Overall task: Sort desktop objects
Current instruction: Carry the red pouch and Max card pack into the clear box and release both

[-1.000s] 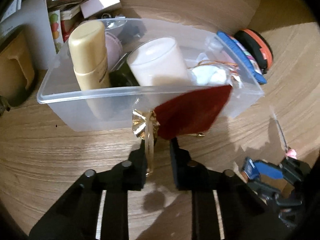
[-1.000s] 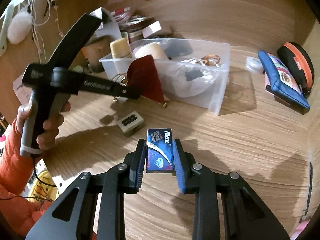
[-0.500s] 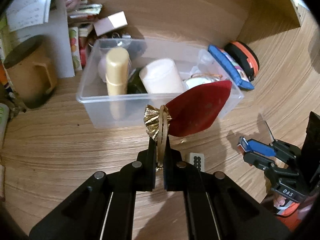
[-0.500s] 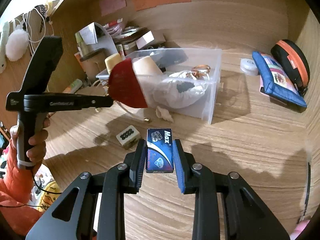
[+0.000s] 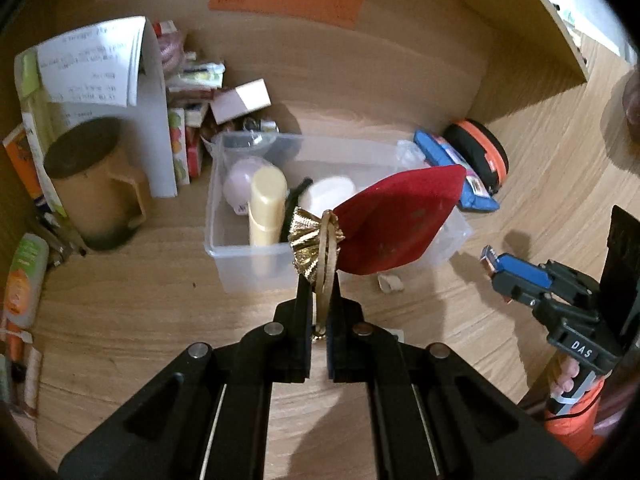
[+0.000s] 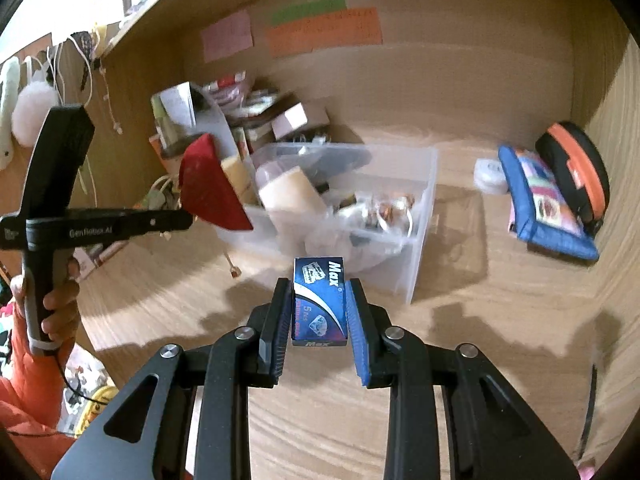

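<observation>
Left wrist view: left gripper (image 5: 319, 296) pinches only the gold ribbon loop (image 5: 326, 256) of the red velvet pouch (image 5: 396, 226), which could slip; right gripper (image 6: 318, 312) clamps the blue Max box (image 6: 319, 300).

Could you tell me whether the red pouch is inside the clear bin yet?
Not yet: the red pouch hangs from the left gripper.

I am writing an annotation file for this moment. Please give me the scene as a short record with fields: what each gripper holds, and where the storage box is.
left gripper: shut on the gold cord of a red pouch, held in the air
right gripper: shut on a small blue box
storage: clear plastic bin on the wooden desk, already holding several items
beside bin: blue pouch, orange-black case
</observation>
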`<state>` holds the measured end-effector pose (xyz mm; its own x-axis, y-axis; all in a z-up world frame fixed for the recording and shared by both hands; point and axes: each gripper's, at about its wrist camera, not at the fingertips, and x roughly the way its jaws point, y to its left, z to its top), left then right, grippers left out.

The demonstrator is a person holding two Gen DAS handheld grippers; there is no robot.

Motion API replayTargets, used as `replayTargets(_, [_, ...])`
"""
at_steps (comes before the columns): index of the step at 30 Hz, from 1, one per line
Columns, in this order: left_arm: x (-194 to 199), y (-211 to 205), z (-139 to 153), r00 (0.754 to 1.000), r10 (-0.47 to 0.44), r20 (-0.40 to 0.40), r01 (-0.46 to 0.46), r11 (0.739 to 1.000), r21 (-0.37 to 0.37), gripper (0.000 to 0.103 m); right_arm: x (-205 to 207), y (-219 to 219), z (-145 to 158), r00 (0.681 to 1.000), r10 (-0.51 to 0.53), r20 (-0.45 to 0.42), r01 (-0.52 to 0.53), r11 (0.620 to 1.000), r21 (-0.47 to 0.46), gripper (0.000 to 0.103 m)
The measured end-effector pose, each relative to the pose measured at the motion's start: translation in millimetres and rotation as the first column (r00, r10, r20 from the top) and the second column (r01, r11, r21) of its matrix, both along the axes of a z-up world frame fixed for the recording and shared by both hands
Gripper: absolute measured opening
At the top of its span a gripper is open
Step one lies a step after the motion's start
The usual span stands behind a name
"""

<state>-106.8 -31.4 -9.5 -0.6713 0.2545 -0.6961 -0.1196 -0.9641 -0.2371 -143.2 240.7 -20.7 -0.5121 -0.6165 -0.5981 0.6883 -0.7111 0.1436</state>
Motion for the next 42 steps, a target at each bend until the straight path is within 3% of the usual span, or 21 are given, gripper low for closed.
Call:
replayTargets(9, [-10,-5,41,0.996,0.008,-0.093,-0.007,1.0,0.012,0.004,-19,-10,31,0.998,-0.004,-0.062,0.001,0.999,-0.046,0.025])
replayTargets(20, [-45,0,56,0.991,0.032,-0.132,-0.029,0.999,0.027,0.004,-51,-31,47,0.998,-0.006,-0.067,0.002,0.998,-0.057,0.025])
replayTargets(34, [-105,15,34,0.994,0.046,-0.1,-0.053,0.996,-0.066,0.004,-80,-62,50,0.997,-0.007,-0.075,0.004,0.999,-0.036,0.025])
replayTargets(42, [-131,13,4,0.998,0.041,-0.039,-0.044,0.997,-0.065,0.004,-107,-81,23,0.998,-0.02,-0.051,0.023,0.998,0.057,0.025])
